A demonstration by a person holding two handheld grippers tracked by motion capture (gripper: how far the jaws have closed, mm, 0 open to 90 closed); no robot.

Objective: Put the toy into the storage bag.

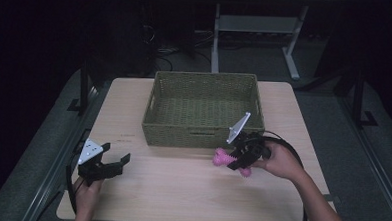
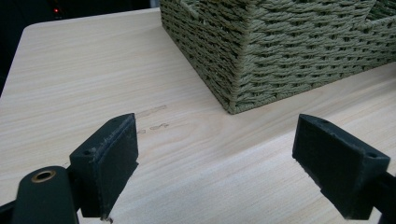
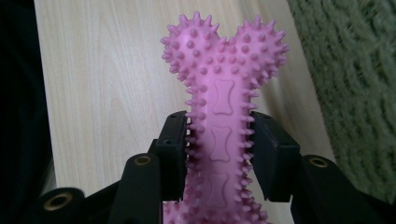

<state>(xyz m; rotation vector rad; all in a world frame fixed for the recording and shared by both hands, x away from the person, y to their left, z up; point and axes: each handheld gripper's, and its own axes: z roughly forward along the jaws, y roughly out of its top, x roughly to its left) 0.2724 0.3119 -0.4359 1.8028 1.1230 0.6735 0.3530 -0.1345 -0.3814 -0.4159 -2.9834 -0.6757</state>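
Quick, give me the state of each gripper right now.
Left gripper: open, nothing between its jaws, low over the table.
Right gripper: shut on the pink spiky bone toy, held near the woven basket.

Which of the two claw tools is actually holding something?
The right gripper, beside the woven basket: its jaws clamp the shaft of a pink spiky bone toy. The left gripper sits open over bare table.

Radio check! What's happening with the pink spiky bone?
Right gripper shut on pink bone toy, near the basket. Left gripper open, empty, over the table. Nothing in the way.
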